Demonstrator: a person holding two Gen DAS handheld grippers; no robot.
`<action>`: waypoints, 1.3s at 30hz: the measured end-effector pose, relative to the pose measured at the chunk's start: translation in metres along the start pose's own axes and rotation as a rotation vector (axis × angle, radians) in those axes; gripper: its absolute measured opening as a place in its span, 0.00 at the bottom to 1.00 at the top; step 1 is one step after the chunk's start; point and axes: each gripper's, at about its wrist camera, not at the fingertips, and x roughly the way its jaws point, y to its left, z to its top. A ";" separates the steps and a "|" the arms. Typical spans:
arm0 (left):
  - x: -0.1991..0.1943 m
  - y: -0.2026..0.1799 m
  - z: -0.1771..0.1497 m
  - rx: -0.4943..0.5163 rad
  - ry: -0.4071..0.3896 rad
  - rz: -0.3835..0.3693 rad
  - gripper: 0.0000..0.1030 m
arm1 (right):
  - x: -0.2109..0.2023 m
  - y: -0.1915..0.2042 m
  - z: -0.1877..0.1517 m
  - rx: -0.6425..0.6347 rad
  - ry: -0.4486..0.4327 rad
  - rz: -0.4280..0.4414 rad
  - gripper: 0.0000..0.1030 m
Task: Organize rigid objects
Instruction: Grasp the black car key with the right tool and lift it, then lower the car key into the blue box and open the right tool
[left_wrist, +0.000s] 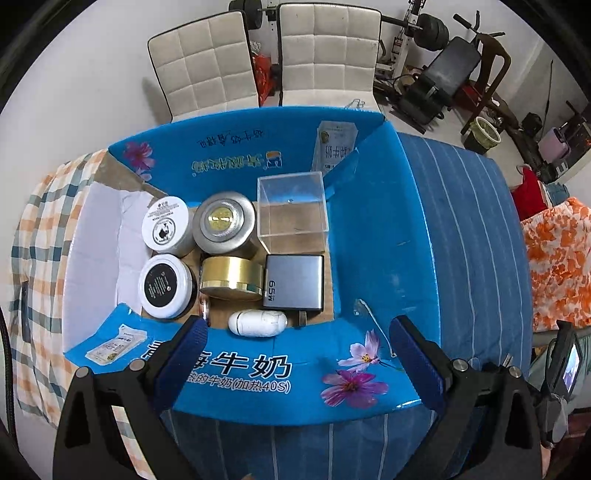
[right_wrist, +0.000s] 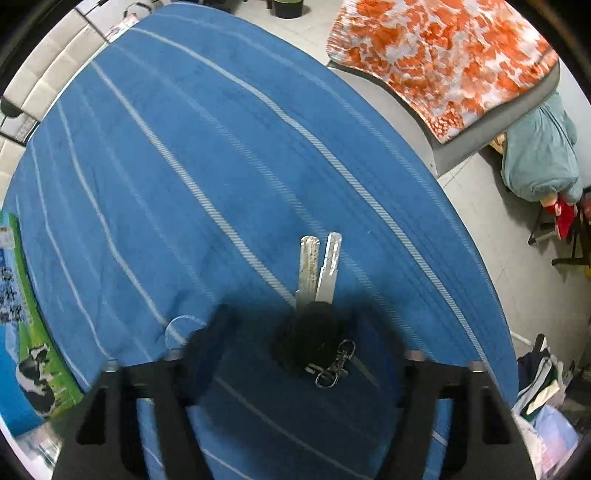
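A blue milk carton box (left_wrist: 373, 229) stands open on the blue striped cloth. It holds a white jar (left_wrist: 168, 227), a silver tin (left_wrist: 225, 225), a clear acrylic box (left_wrist: 291, 206), a black-lidded jar (left_wrist: 166, 286), a gold tin (left_wrist: 232, 282), a grey charger (left_wrist: 293, 282) and a white capsule (left_wrist: 257, 323). My left gripper (left_wrist: 301, 332) hangs open over the box's near wall, holding nothing. In the right wrist view a bunch of keys (right_wrist: 319, 280) with a black head and a metal clip lies on the cloth. My right gripper (right_wrist: 295, 321) points down over it, blurred fingers on either side of the black head and apart from it.
Blue striped cloth (right_wrist: 221, 147) covers the table, whose right edge drops to the floor. A checked cloth (left_wrist: 40, 229) lies left of the box. Two white chairs (left_wrist: 258, 62) stand behind it. An orange patterned cloth (right_wrist: 443, 55) covers a seat at the right.
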 end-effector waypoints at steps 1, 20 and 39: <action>0.001 0.000 0.000 -0.001 0.004 -0.001 0.98 | -0.003 0.004 0.000 -0.015 0.008 -0.004 0.43; -0.080 0.042 0.010 0.006 -0.103 -0.053 0.98 | -0.182 0.094 -0.057 -0.374 -0.251 0.224 0.28; -0.043 0.130 0.025 -0.091 -0.044 -0.052 0.98 | -0.185 0.269 -0.079 -0.701 -0.095 0.413 0.28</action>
